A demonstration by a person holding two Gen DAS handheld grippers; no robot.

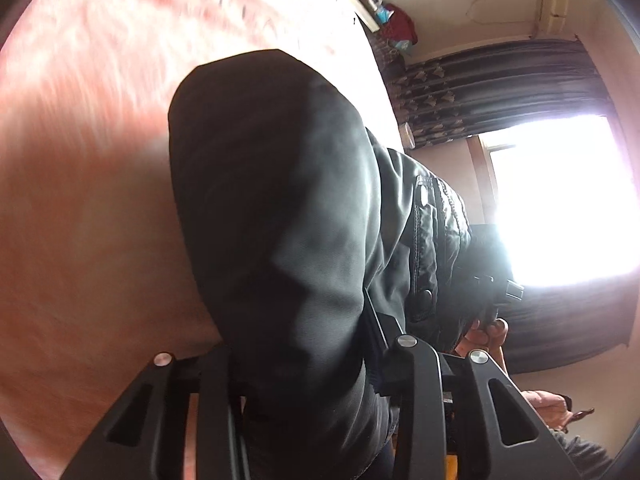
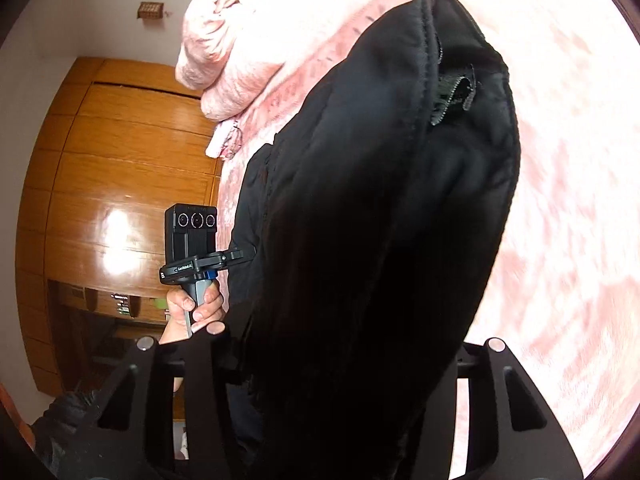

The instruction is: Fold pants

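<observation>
While both grippers carry the dark pants [image 1: 288, 208] above the pink bed cover [image 1: 80, 208], the cloth hangs between them as a thick doubled bundle. From the left wrist view, the left gripper [image 1: 316, 384] has its fingers pinching a fold of the fabric close to the camera, and the garment runs away from it toward the far bed, its waistband with snaps lying to the right. Beyond that, a hand [image 1: 486, 334] grips the other tool's handle. From the right wrist view, the right gripper [image 2: 340, 392] likewise appears clamped on the pants [image 2: 380, 220], though the cloth hides the fingertips. The long axis runs from the jaws out to the far hem, over the bed. Both hands seem equally near; lowering the far end first looks the likely next need.
</observation>
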